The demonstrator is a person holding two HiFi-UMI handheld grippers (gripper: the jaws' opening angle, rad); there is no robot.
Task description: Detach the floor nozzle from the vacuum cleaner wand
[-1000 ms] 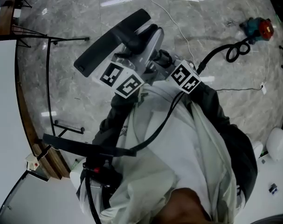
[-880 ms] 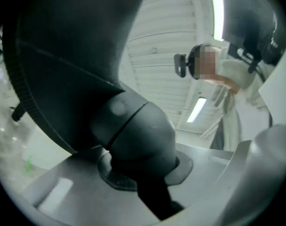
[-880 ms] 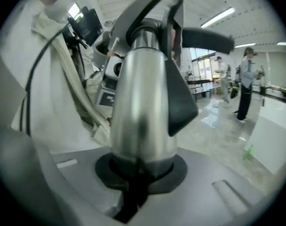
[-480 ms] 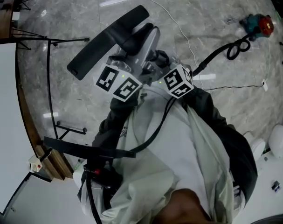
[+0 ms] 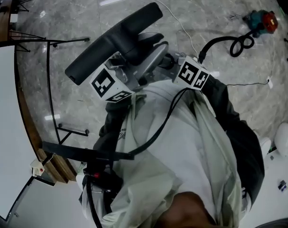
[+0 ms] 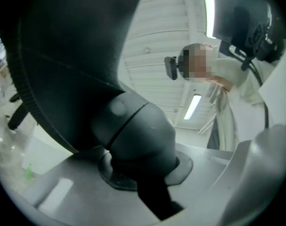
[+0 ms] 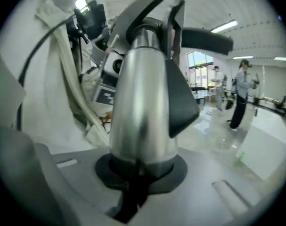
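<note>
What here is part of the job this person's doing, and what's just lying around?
In use: floor nozzle, clamped in the left gripper; wand, clamped in the right gripper.
Lying about: black stand; white cord on the floor.

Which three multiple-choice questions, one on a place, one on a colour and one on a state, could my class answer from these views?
1. Where is the red device?
A. On the floor, upper right of the head view.
B. On a table.
C. On a chair.

2. What colour is the wand?
A. Red.
B. White.
C. Silver.

3. What state is the right gripper in?
A. Open, empty.
B. Shut on the wand.
C. Shut on a cable.

Answers:
1 A: it lies on the marble there.
2 C: its tube shines like metal.
3 B: the jaws clamp the tube's base in the right gripper view.
</note>
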